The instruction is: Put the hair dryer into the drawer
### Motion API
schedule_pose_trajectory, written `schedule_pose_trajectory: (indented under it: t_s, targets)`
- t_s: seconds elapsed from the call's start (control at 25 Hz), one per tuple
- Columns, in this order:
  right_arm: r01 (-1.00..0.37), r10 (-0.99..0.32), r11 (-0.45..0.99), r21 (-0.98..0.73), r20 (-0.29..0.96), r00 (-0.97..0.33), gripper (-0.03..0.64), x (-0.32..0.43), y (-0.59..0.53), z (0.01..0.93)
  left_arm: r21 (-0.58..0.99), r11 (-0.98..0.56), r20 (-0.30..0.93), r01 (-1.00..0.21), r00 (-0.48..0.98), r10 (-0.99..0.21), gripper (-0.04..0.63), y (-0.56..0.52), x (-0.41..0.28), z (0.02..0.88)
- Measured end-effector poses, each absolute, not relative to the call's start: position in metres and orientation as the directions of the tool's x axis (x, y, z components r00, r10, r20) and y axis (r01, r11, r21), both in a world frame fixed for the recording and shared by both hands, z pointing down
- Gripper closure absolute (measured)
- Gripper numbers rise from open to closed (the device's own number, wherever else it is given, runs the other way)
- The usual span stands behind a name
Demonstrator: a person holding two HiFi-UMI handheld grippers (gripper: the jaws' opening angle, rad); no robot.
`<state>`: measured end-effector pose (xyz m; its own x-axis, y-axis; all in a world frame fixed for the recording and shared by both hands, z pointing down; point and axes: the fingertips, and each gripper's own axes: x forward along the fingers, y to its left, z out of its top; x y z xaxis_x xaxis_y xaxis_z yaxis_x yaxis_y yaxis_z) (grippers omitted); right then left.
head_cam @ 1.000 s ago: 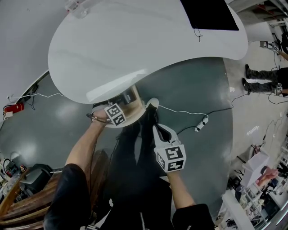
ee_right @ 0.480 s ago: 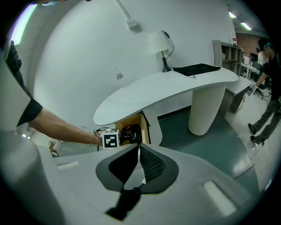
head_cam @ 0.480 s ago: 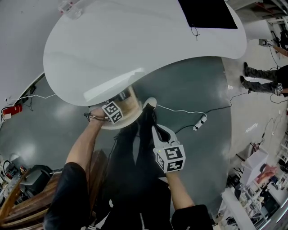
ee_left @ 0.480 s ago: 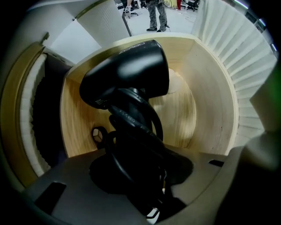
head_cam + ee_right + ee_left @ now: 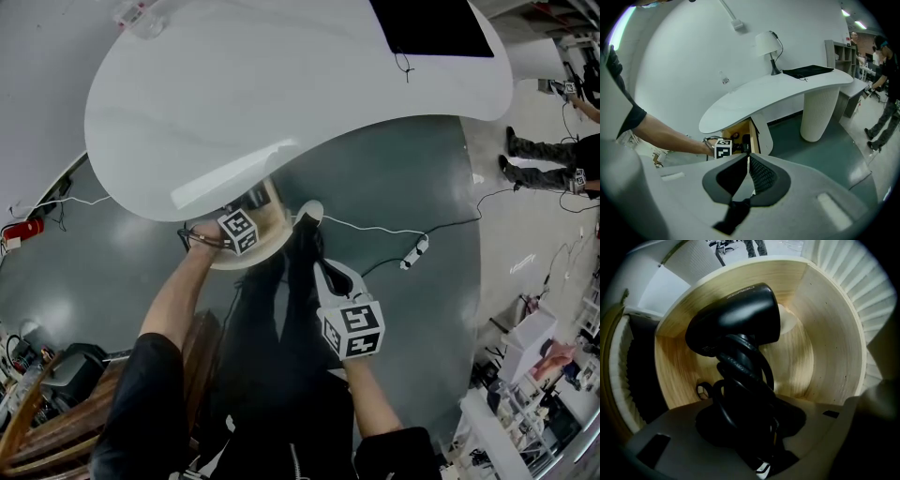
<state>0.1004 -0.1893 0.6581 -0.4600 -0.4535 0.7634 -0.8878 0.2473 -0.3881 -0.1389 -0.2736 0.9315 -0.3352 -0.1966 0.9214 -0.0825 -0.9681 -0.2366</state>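
A black hair dryer (image 5: pixel 740 324) with its cord wound round the handle hangs inside the open wooden drawer (image 5: pixel 825 333), nozzle end toward the back wall. My left gripper (image 5: pixel 750 425) is shut on its handle. In the head view the left gripper (image 5: pixel 240 225) reaches into the drawer (image 5: pixel 274 217) just under the table's edge, and the dryer is hidden there. My right gripper (image 5: pixel 323 270) hovers apart, nearer the person's body, with its jaws shut on nothing (image 5: pixel 748 161). From the right gripper view the drawer (image 5: pixel 738 133) stands open below the table.
The white curved table top (image 5: pixel 281 94) overhangs the drawer and carries a black mat (image 5: pixel 431 28) and a lamp (image 5: pixel 766 44). A white cable with a power strip (image 5: pixel 412 253) lies on the dark floor. A wooden chair (image 5: pixel 56 422) is at lower left; a person (image 5: pixel 553 159) stands at right.
My left gripper has sunk a little deeper into the drawer with the hair dryer still in it. The right gripper has stayed in place.
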Motion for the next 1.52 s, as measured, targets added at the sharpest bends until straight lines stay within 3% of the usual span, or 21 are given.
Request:
schedule_pose_trajectory:
  t_s: [1.12, 1.52]
  targets:
    - [-0.875, -0.432, 0.247, -0.417, 0.760, -0.485, 0.611, 0.086, -0.179, 0.661, -0.157, -0.987, 0.938, -0.034, -0.319, -0.138, 0.407, -0.249, -0.133, 0.935]
    - [-0.870, -0.437, 0.253, -0.423, 0.753, -0.493, 0.611, 0.084, -0.180, 0.659, -0.142, -0.986, 0.952, -0.090, -0.284, -0.111, 0.371, -0.251, -0.131, 0.928]
